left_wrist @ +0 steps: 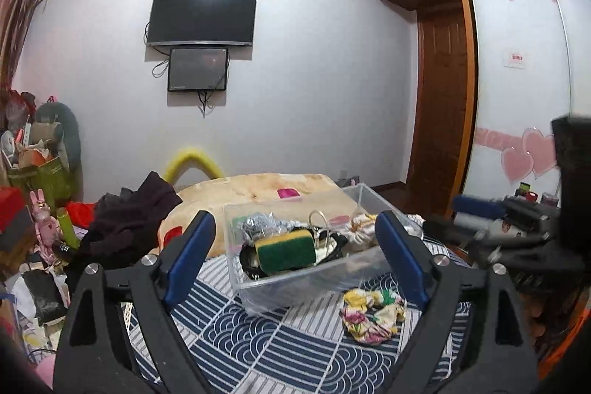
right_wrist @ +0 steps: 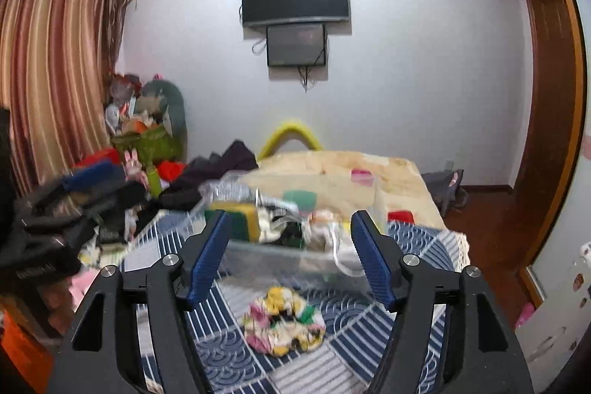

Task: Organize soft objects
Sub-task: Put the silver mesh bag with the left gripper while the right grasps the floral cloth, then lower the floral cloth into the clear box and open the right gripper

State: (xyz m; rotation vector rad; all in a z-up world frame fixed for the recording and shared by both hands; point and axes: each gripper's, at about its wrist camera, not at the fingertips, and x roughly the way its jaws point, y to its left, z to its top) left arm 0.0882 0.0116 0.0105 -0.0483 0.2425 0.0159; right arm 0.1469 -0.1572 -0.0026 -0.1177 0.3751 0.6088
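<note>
Lying loose on the blue patterned bedspread (right_wrist: 229, 353), a floral scrunchie (right_wrist: 283, 320) waits just in front of a clear plastic bin (left_wrist: 258, 290). The bin already holds a green and yellow sponge (left_wrist: 286, 248), a crumpled silver item (left_wrist: 260, 222), a second scrunchie (left_wrist: 360, 228) and some dark pieces too jumbled to name.

The right gripper (right_wrist: 290, 253) hangs above the loose scrunchie with its blue fingers (right_wrist: 208, 255) spread wide, holding nothing. The left gripper (left_wrist: 293, 253) is also spread wide and empty, aimed at the bin, with the loose scrunchie low and to its right.

Judging from this, the scrunchie is the last soft thing to go into the bin. Several things could go wrong:

- The right view is blurred, so the gripper seems to be moving; a hasty descent could land off centre and pinch only a frill, letting the scrunchie slip out on the lift.
- Closing too low could catch the bedspread along with the fabric.
- The bin looks light and sits on soft bedding, so a knock from either gripper could tip or slide it.
- The full bin could let the scrunchie roll back out.
</note>
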